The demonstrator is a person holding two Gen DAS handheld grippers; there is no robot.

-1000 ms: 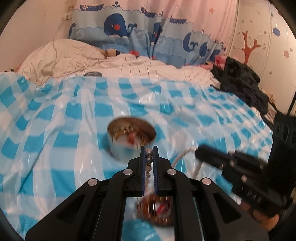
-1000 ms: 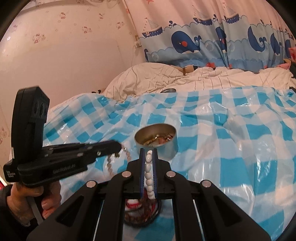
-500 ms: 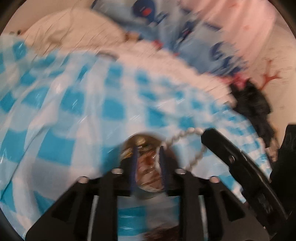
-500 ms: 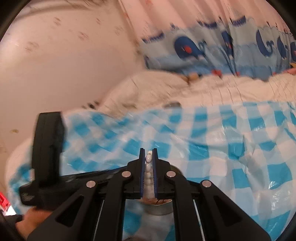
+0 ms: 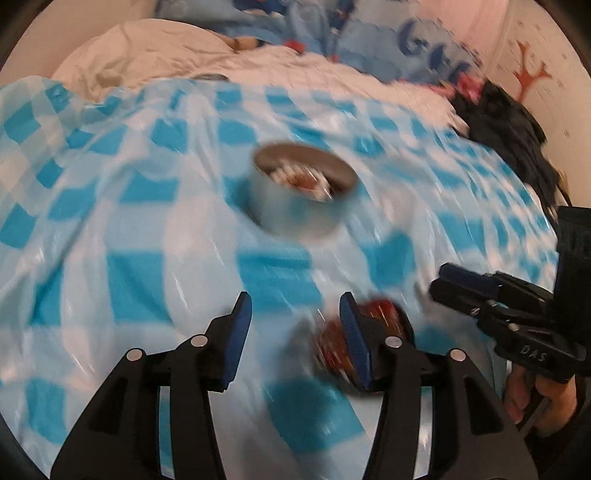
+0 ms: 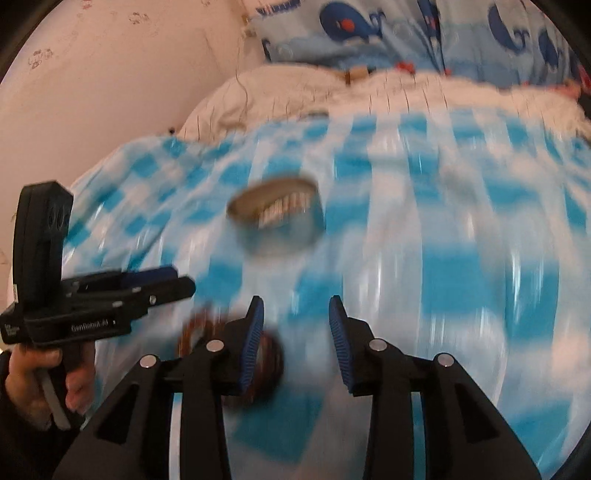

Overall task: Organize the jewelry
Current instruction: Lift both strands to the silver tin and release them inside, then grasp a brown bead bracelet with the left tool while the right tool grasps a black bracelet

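**poster1:** Blue-and-white checked plastic sheet (image 5: 140, 229) spread over a bed, whale-print curtain (image 6: 369, 33) behind — both views are pretty motion-blurred. Where's the jewelry at?

**poster2:** Most of it sits in the round silver metal tin (image 5: 301, 195) out on the sheet; you can make out pale beads and something reddish inside. A second reddish-brown beaded pile (image 5: 365, 332) lies on the sheet nearer the cameras, partly behind the left tool's right finger.

**poster1:** And the tools?

**poster2:** Left gripper (image 5: 295, 332) has its jaws apart and opening, only sheet between the blue pads. Right gripper (image 6: 295, 336) is the same — spreading, nothing between them, the pile just off to its left. Each one shows in the other's view, a hand (image 6: 40, 380) wrapped round the handle. Both are well short of the tin.
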